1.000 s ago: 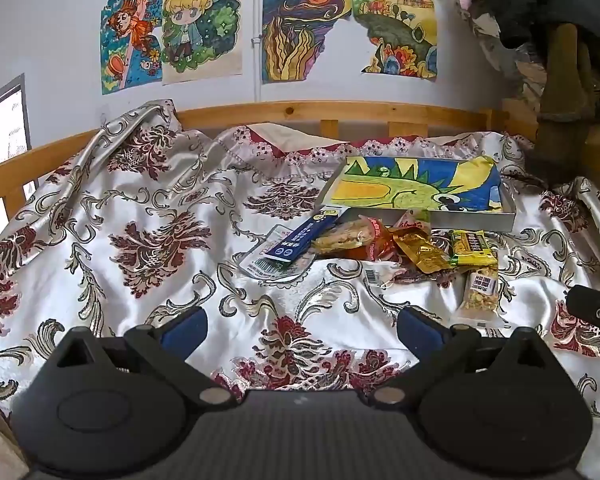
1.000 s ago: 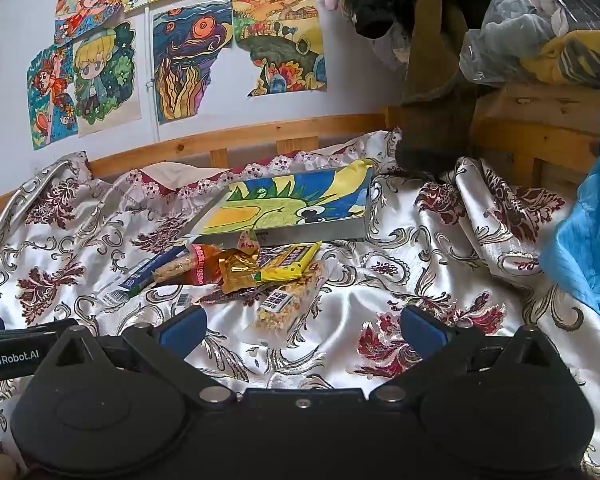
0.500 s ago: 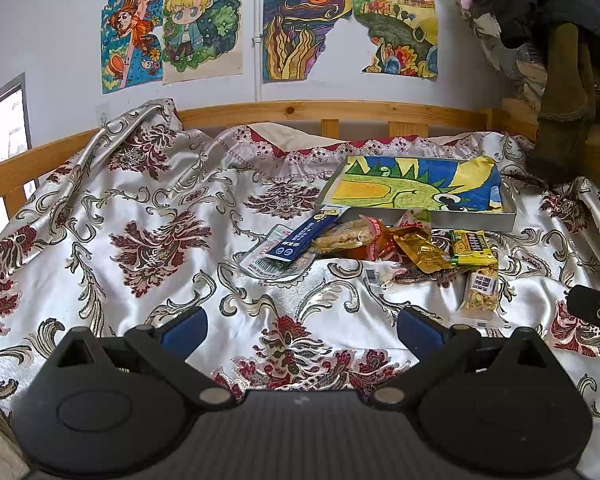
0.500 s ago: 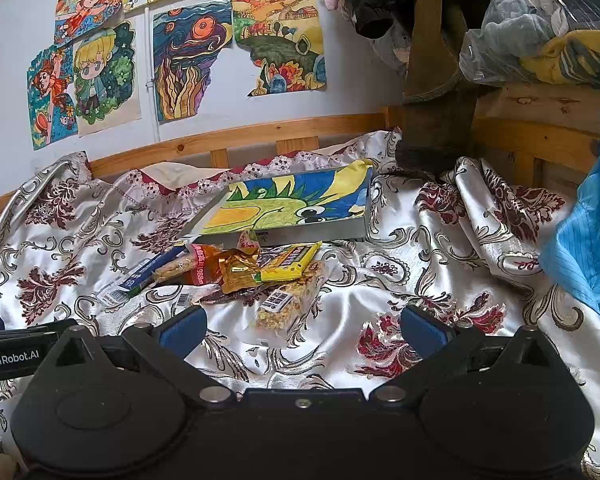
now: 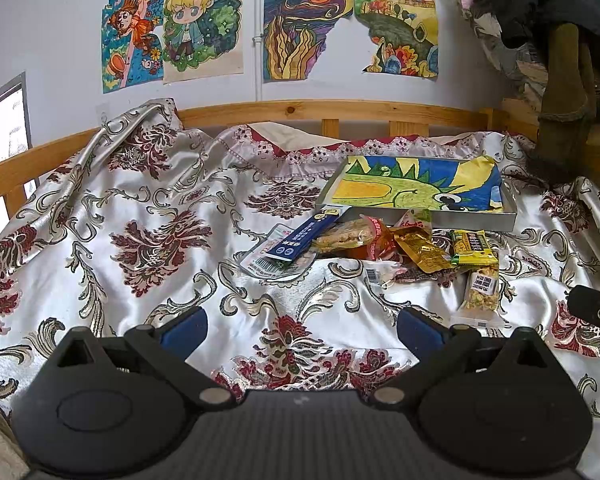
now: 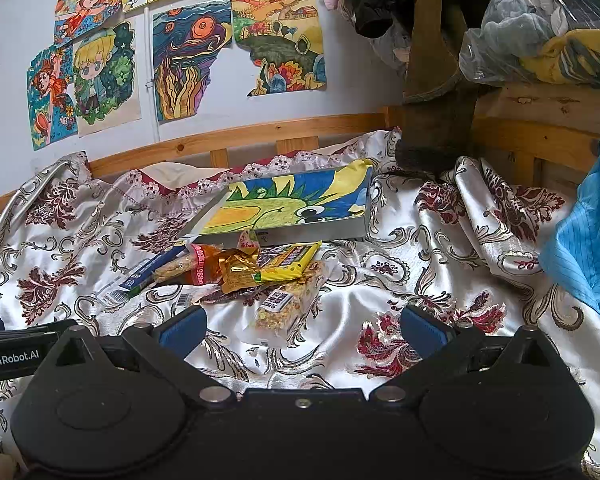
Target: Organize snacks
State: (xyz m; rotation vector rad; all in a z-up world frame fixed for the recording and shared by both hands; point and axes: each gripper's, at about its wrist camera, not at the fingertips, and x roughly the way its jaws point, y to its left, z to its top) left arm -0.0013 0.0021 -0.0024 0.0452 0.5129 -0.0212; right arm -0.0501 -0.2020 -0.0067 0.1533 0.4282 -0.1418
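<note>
Snack packets (image 5: pixel 384 246) heaped before a shallow box (image 5: pixel 416 196).
Left gripper (image 5: pixel 300 326) and right gripper (image 6: pixel 302 326) hover released, empty.

Snack wrappers' (image 5: pixel 416 246) print too small to read

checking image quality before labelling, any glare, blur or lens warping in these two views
Left wrist view: sharp, strong fisheye bend in the bed rail, dark corners, bright window at left, sheen on the satin bedspread. Right wrist view: equally sharp, same warping, glare on the plastic bag, snacks readable.
</note>
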